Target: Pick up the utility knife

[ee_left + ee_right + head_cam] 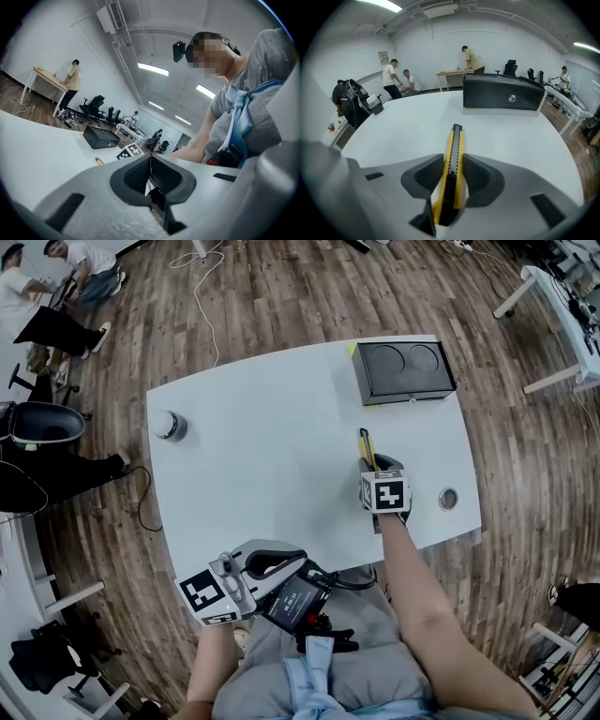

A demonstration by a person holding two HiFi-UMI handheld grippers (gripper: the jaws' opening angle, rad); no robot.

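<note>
1 utility knife (455, 140) — clamped in right gripper (453, 171).

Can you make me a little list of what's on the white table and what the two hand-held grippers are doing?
Table: white, rounded corners
Knife: yellow and black, tip pointing toward the box
Right hand-held gripper: jaws closed on the knife
Left hand-held gripper: jaws together, nothing between them, by the table's near edge
Box: black, at the table's far edge
Knife lifted: cannot tell
</note>
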